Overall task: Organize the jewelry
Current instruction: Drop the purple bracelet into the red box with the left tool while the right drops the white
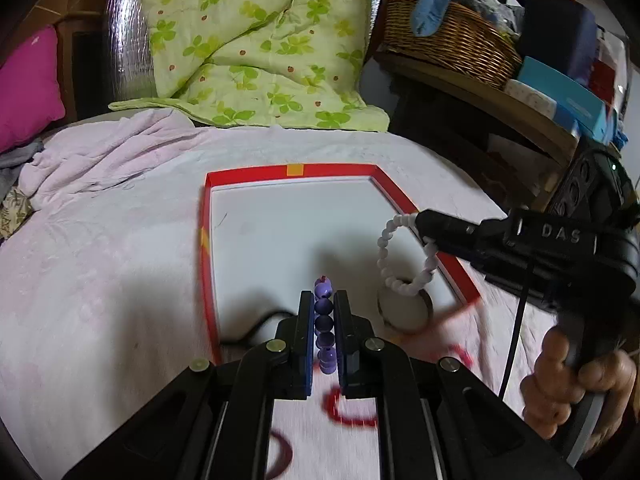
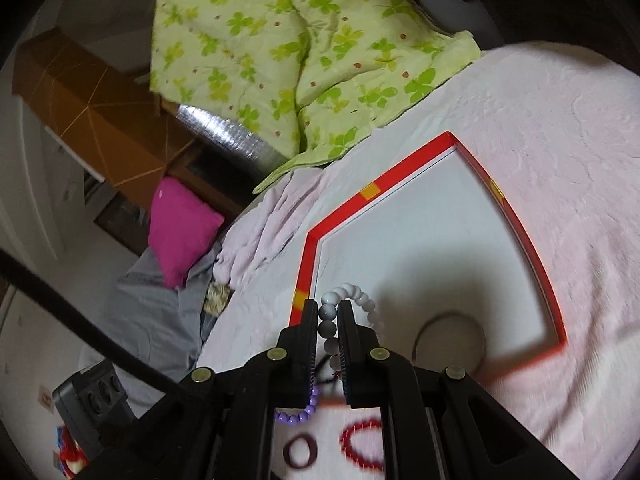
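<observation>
A red-rimmed box lid with a white floor (image 1: 280,170) (image 2: 400,178) lies on the pale pink bedspread. My left gripper (image 1: 324,300) is shut on a purple bead bracelet (image 1: 323,322) at the lid's near edge. My right gripper (image 2: 329,308), which also shows in the left wrist view (image 1: 420,222), is shut on a white bead bracelet (image 1: 390,256) (image 2: 354,296) that hangs over the lid's right side. A round silver bangle (image 1: 404,308) (image 2: 450,338) lies inside the lid below it. Part of the purple bracelet (image 2: 298,412) shows under my right gripper.
On the bedspread near me lie a red bead bracelet (image 1: 352,412) (image 2: 362,440) and a dark red ring bangle (image 1: 282,452) (image 2: 300,452). A green clover quilt (image 1: 256,40) lies behind the lid, a magenta pillow (image 1: 28,88) at left, and a wicker basket (image 1: 452,40) on a shelf at right.
</observation>
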The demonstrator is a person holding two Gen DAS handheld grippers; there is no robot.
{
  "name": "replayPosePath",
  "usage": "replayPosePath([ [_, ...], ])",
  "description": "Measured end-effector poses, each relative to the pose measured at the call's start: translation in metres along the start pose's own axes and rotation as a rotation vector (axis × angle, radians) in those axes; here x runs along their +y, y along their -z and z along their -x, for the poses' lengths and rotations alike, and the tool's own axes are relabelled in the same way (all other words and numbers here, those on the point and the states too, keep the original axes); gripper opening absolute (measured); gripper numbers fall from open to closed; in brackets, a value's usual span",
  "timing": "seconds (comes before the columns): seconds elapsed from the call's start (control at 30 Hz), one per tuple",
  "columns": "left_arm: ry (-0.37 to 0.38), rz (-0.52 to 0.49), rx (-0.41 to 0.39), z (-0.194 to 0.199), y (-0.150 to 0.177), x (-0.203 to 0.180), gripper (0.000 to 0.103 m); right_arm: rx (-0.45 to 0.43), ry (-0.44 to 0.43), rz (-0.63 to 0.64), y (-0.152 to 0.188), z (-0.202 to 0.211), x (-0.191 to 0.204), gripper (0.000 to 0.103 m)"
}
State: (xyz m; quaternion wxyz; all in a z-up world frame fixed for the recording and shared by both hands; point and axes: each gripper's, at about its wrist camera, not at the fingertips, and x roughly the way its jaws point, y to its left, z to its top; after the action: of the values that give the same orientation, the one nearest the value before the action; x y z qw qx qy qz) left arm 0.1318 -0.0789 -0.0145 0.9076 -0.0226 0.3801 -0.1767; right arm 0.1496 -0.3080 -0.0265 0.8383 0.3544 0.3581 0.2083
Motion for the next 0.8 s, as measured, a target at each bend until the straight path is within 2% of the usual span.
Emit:
replayPosePath([
  [0.37, -0.003, 0.05, 0.096, -0.063, -0.009, 0.013, 0.01, 0.054, 0.036, -0.087, -0.024, -0.06, -0.028, 0.011],
  [0.5, -0.011, 0.035, 0.104, -0.069, -0.009, 0.008, 0.01, 0.07, 0.043, -0.118, -0.024, -0.069, -0.035, 0.011],
  [0.63, -0.028, 0.006, 0.113, -0.071, -0.006, 0.003, 0.011, 0.042, 0.075, -0.144, -0.026, -0.064, -0.04, 0.015],
  [0.67, -0.034, 0.0, 0.115, -0.071, -0.006, 0.002, 0.015, 0.029, 0.087, -0.147, -0.027, -0.061, -0.042, 0.015],
  [0.7, -0.043, -0.004, 0.116, -0.071, -0.005, 0.002, 0.026, 0.022, 0.095, -0.146, -0.028, -0.06, -0.043, 0.015],
  [0.73, -0.054, -0.004, 0.112, -0.069, -0.005, 0.002, 0.033, 0.014, 0.106, -0.147, -0.028, -0.057, -0.045, 0.015],
  [0.77, -0.063, -0.002, 0.101, -0.066, -0.004, 0.002, 0.045, 0.008, 0.12, -0.15, -0.028, -0.055, -0.045, 0.015],
  [0.8, -0.068, -0.002, 0.09, -0.063, -0.004, 0.001, 0.052, 0.005, 0.126, -0.15, -0.029, -0.052, -0.046, 0.016],
])
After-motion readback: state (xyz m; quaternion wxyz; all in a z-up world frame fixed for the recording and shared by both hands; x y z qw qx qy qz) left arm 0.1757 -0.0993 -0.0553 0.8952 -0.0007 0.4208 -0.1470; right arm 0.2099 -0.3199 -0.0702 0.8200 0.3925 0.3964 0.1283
